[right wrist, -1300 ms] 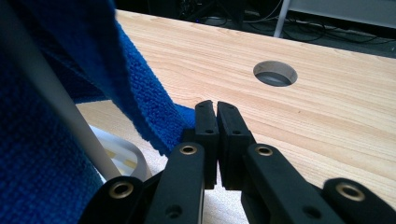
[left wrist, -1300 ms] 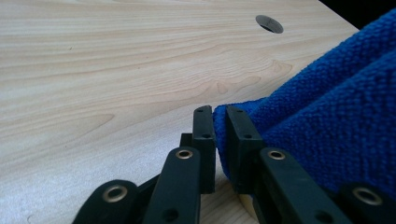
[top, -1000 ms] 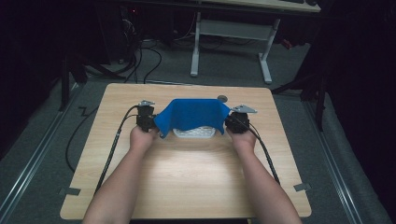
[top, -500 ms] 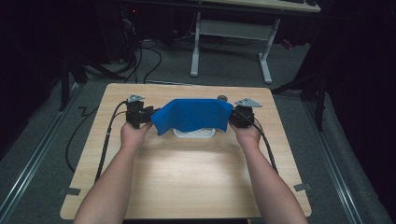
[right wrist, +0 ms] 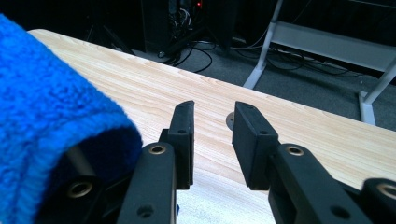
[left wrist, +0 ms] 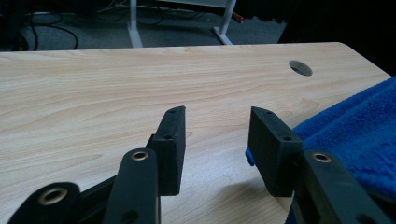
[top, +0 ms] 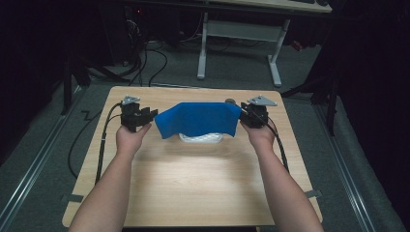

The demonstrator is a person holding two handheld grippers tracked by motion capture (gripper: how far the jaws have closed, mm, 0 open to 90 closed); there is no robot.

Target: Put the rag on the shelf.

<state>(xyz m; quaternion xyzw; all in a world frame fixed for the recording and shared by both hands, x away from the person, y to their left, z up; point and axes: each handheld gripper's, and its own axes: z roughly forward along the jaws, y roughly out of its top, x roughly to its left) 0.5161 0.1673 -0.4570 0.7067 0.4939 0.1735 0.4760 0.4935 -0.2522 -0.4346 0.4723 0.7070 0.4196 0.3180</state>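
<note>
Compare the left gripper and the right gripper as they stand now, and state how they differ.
The left gripper has its jaws spread wider than those of the right gripper. In the high view the left gripper sits just clear of the blue cloth, while the right gripper is at the cloth's edge. In each gripper's own view, the cloth lies right of the left gripper and left of the right gripper. Both are open, with nothing between the jaws.

Bare table (top: 193, 188) before blue towel (top: 198, 118)

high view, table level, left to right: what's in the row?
Cable → left claw → blue cloth → right claw, with its cable trailing off to the right.
</note>
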